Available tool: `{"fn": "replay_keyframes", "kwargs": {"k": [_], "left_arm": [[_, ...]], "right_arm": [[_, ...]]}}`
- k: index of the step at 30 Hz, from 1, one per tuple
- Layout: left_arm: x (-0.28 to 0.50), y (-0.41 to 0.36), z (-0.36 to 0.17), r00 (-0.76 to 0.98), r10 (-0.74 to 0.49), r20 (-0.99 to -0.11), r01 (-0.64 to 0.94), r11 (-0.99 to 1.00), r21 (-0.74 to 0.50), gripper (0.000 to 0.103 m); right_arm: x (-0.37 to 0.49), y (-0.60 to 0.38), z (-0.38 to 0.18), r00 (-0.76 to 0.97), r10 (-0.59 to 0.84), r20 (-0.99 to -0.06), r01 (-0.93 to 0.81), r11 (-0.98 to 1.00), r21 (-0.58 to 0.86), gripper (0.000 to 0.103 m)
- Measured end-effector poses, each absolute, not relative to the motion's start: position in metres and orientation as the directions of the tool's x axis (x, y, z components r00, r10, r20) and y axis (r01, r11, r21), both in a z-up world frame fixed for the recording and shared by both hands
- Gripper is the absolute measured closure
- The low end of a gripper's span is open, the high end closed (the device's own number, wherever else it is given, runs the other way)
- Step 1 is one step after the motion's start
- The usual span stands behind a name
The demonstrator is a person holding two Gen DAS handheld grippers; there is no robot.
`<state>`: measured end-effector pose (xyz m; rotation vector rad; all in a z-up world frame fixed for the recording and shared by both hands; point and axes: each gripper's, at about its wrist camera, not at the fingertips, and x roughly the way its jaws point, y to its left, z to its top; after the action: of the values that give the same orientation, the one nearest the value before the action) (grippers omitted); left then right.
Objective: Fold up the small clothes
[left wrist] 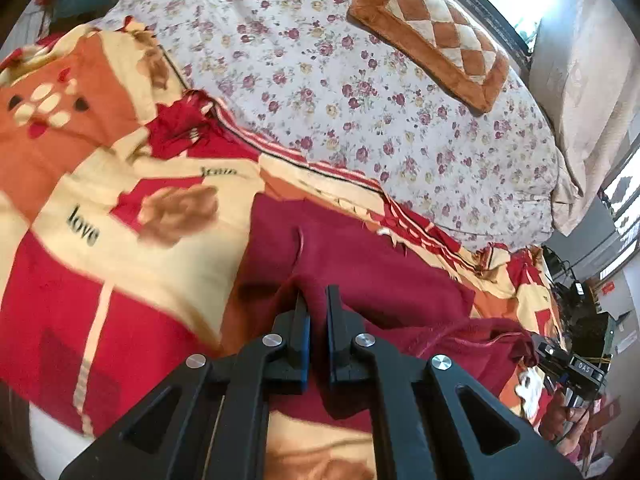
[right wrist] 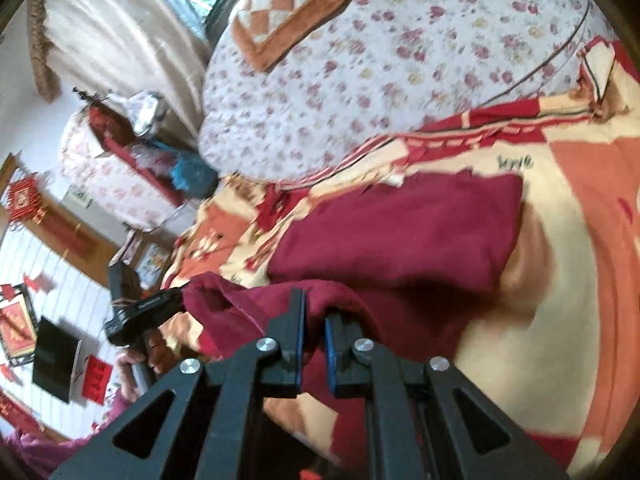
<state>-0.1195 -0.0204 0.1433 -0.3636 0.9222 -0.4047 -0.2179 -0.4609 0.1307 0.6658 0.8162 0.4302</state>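
Note:
A dark red small garment (left wrist: 360, 248) lies on the patterned blanket on the bed; it also shows in the right wrist view (right wrist: 400, 232). My left gripper (left wrist: 318, 296) is shut on a raised near edge of the garment, cloth pinched between its black fingers. My right gripper (right wrist: 314, 304) is shut on another part of the same near edge, lifted a little above the blanket. The left gripper shows in the right wrist view (right wrist: 160, 304), and the right gripper in the left wrist view (left wrist: 568, 360), each holding one end of the lifted edge.
A red, orange and cream blanket (left wrist: 100, 200) with "love" printed covers the near bed. A floral quilt (left wrist: 340, 80) lies beyond, with a brown checked cushion (left wrist: 436, 36) on it. A curtain (left wrist: 580, 80) and a window are behind. Furniture and red decorations (right wrist: 28, 200) stand beside the bed.

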Motion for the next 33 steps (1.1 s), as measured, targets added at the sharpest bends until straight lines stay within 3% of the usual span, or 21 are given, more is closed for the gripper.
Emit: {"fn": "replay_keyframes", "kwargs": {"k": [8,17,25,28,30,32,33], "left_arm": [[-0.059,-0.060,0.132,0.515,-0.445,-0.733,0.194,0.893,-0.406,0.103],[0.013,-0.085,0.092,0.461,-0.417,-0.783,0.131,0.905,-0.404,0.103],[0.040,-0.083,0.067,0.398,-0.490,-0.776,0.085,0.861,-0.501,0.103],[0.042,-0.074,0.075,0.388,-0.545,-0.743,0.081,0.824,-0.561,0.103],[0.037,-0.070,0.087,0.408,-0.561,-0.720,0.093,0.810,-0.578,0.091],[0.033,-0.064,0.102,0.462,-0.539,-0.704,0.093,0.819,-0.567,0.077],[0.031,-0.061,0.106,0.481,-0.533,-0.696,0.090,0.820,-0.565,0.074]], "right_arm": [[-0.161,-0.494,0.104,0.640,0.480,-0.599,0.041,0.758,0.651,0.095],[-0.109,-0.516,0.058,0.615,0.467,-0.635,0.128,0.736,0.665,0.095],[-0.083,-0.534,0.023,0.592,0.526,-0.611,0.195,0.642,0.742,0.092],[-0.089,-0.538,0.031,0.619,0.540,-0.571,0.178,0.611,0.771,0.082],[-0.094,-0.537,0.045,0.642,0.526,-0.558,0.153,0.625,0.765,0.073],[-0.103,-0.535,0.062,0.686,0.434,-0.584,0.159,0.693,0.703,0.048],[-0.107,-0.534,0.068,0.706,0.403,-0.583,0.156,0.714,0.682,0.044]]}}
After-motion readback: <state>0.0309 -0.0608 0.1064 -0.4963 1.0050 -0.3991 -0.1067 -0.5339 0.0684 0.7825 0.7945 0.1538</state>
